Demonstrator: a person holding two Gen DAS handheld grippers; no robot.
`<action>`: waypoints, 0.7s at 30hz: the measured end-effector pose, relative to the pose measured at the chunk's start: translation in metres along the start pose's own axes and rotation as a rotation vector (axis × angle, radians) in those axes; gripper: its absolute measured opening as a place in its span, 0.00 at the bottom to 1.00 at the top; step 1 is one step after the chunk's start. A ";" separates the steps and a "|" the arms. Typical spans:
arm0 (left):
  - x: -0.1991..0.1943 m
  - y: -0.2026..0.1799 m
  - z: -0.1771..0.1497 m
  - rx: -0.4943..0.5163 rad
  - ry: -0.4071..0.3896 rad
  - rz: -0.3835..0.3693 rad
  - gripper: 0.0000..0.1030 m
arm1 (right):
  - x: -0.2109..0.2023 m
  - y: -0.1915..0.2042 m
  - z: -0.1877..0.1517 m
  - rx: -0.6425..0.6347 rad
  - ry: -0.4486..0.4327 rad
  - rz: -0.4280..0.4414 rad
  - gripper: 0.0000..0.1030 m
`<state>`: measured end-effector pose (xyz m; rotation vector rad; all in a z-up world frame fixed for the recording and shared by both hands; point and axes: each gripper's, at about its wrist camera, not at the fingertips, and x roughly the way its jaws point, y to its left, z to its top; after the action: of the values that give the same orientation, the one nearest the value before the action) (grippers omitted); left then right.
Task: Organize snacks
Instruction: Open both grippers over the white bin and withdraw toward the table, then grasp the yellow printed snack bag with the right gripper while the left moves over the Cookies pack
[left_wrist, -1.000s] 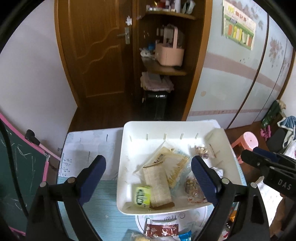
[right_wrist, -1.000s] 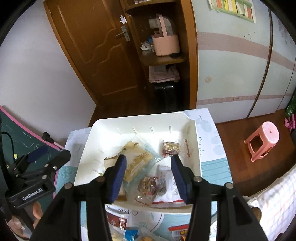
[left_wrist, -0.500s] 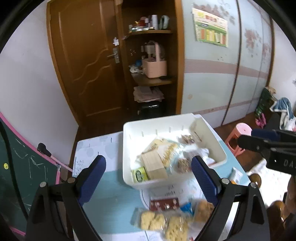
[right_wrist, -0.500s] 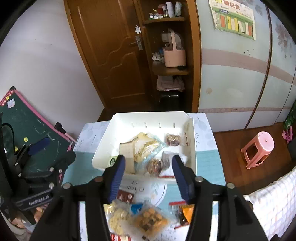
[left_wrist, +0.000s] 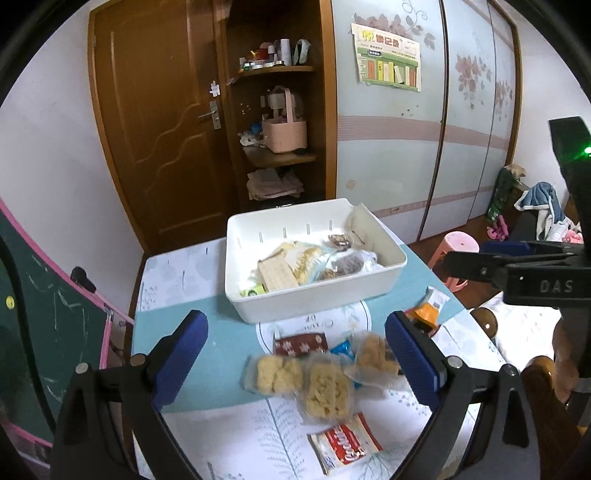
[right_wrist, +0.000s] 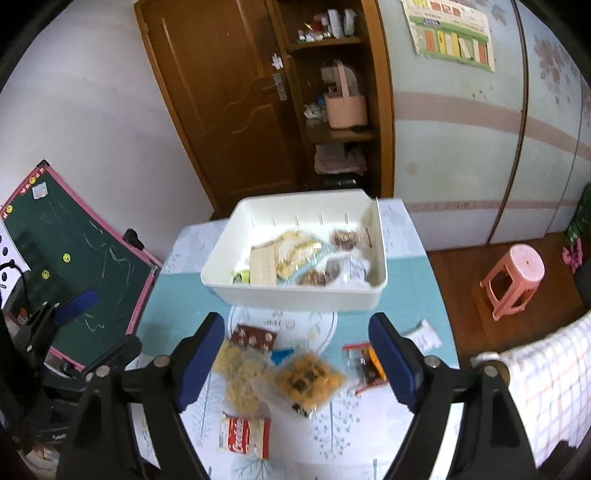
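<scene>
A white bin (left_wrist: 384, 285) (right_wrist: 299, 297) on the table holds several snack packets. In front of it lie loose snacks: clear bags of yellow biscuits (left_wrist: 327, 392) (right_wrist: 308, 380), a dark red packet (left_wrist: 300, 343) (right_wrist: 254, 336), a red and white packet (left_wrist: 345, 445) (right_wrist: 243, 435) and an orange packet (left_wrist: 424, 314) (right_wrist: 364, 363). My left gripper (left_wrist: 295, 363) is open and empty, above the loose snacks. My right gripper (right_wrist: 297, 365) is open and empty, also above them; it shows at the right in the left wrist view (left_wrist: 517, 266).
The table has a teal and white cloth (left_wrist: 207, 332) (right_wrist: 173, 299). A green chalkboard (left_wrist: 55, 321) (right_wrist: 62, 243) leans at the left. A pink stool (right_wrist: 515, 280) (left_wrist: 458, 247) stands on the floor at the right. A wooden door and shelves are behind.
Both grippers have pulled back and up from over the bin, so the loose snacks in front of it have come into view. The right gripper's jaws have opened wider.
</scene>
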<state>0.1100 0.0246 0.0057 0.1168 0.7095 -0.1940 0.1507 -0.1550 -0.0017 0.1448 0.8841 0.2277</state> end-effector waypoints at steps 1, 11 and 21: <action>-0.001 -0.003 -0.008 -0.007 -0.003 0.001 0.94 | 0.003 -0.001 -0.005 0.006 0.011 -0.001 0.80; 0.066 -0.016 -0.098 -0.162 0.157 0.009 0.95 | 0.068 -0.028 -0.068 0.166 0.149 0.055 0.81; 0.125 -0.028 -0.160 -0.263 0.334 0.019 0.95 | 0.143 -0.056 -0.099 0.408 0.268 0.143 0.81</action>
<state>0.0951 0.0081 -0.1976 -0.0982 1.0597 -0.0615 0.1684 -0.1696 -0.1832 0.5679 1.1824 0.1997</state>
